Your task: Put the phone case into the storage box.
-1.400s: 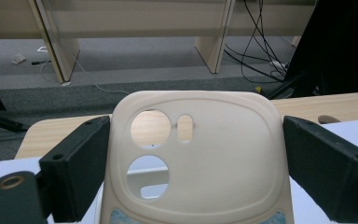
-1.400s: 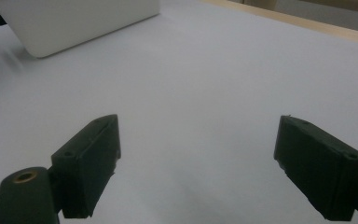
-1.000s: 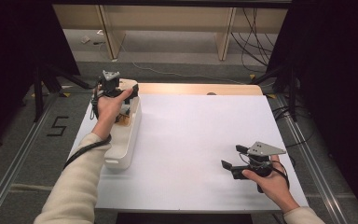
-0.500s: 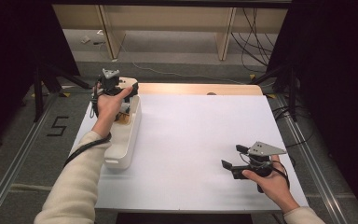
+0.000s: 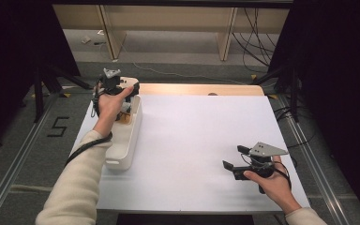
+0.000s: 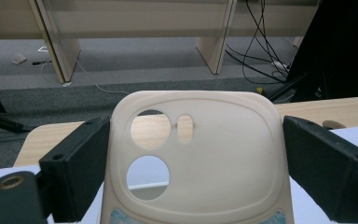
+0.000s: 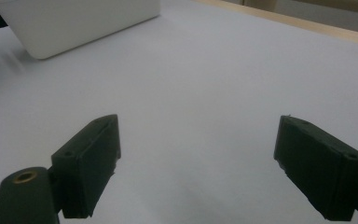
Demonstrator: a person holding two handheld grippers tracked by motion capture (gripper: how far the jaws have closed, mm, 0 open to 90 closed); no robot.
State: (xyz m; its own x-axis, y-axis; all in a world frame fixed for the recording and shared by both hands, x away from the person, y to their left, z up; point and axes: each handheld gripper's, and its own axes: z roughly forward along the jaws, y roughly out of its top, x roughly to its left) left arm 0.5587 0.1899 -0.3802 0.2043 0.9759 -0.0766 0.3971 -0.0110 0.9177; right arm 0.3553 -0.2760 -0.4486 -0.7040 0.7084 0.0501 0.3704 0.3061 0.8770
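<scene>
At the lower right of the high view the right claw [image 5: 233,159] rests low over the white bench [image 5: 201,136], jaws spread wide with nothing between them; bare surface stretches ahead of it toward the bench's left side. Farther off, at the upper left, the left claw [image 5: 122,92] sits at the far end of a long white tray [image 5: 124,140] lying along the bench's left edge. In the left gripper view a cream phone case [image 6: 200,158] (camera holes at its upper left) stands between the jaws, which press its sides.
</scene>
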